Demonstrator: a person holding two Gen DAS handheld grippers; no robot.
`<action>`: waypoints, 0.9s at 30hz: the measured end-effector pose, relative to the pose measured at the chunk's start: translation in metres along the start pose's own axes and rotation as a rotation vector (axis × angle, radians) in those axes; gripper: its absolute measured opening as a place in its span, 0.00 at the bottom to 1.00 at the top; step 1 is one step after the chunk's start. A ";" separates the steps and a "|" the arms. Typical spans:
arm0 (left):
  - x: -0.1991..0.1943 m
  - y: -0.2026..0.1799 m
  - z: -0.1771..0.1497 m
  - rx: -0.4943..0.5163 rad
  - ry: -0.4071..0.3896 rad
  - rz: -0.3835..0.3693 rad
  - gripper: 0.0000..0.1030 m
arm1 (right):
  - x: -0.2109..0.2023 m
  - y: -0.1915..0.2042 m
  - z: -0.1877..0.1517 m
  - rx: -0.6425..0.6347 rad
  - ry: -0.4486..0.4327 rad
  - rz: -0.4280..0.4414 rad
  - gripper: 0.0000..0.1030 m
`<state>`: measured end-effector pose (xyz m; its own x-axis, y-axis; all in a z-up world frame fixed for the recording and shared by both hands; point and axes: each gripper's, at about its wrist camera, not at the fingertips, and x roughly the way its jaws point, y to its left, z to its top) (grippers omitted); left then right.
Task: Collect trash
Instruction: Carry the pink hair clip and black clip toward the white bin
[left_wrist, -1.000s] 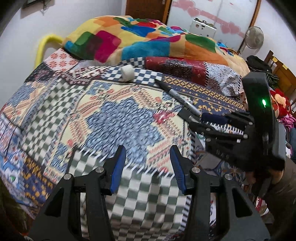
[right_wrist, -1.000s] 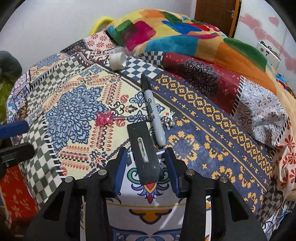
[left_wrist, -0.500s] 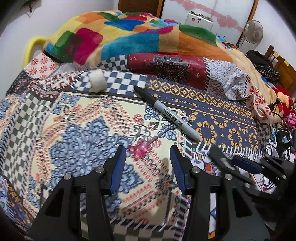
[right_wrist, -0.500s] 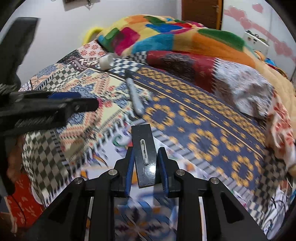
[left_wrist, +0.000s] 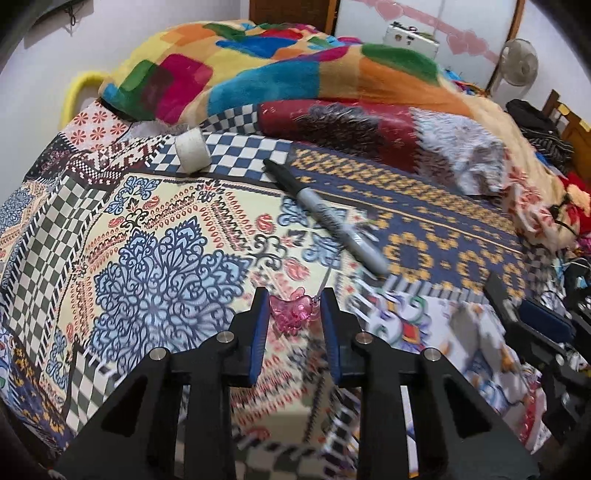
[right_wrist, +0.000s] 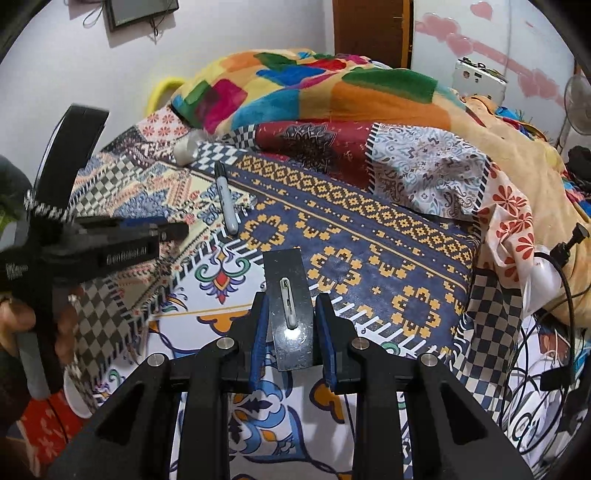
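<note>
Left wrist view, left to right: yellow bed rail at far left by the wall, patchwork bedsheet covering the bed. White tape roll lies on the blue-white checks near the multicoloured fleece blanket. Black-and-grey Sharpie marker lies diagonally right of the roll, well apart from it. Left gripper low over the sheet, jaws partly open, straddling a pink translucent plastic piece with a thin stem; pads are close on both sides, contact can't be confirmed, piece looks to be resting on the sheet. Far right, blurred, the right gripper with a dark flat object; standing fan at the back wall.

Right wrist view, left to right: the left gripper and the hand holding it at the left edge, side on. Marker lies further back on the sheet, tape roll beyond it. Centre: right gripper closed tight on a black flat rectangular card with a small white clip-like part on its face, held up off the bed, upper end tilted slightly left. Right: black cables hanging off the bed edge.
</note>
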<state>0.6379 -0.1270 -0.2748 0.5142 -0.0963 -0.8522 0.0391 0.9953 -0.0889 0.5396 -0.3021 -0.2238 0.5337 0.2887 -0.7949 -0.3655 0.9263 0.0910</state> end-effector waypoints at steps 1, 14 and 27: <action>-0.006 -0.002 -0.002 0.002 -0.006 -0.010 0.26 | -0.001 0.001 0.001 0.004 -0.003 0.005 0.23; -0.111 -0.014 -0.009 0.009 -0.108 -0.063 0.26 | -0.044 0.014 0.009 0.003 -0.048 0.020 0.23; -0.205 0.015 -0.045 -0.002 -0.187 -0.009 0.26 | -0.118 0.055 0.021 -0.063 -0.134 0.037 0.23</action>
<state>0.4945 -0.0933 -0.1241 0.6639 -0.1007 -0.7410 0.0427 0.9944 -0.0968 0.4723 -0.2805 -0.1127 0.6143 0.3557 -0.7043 -0.4315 0.8988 0.0776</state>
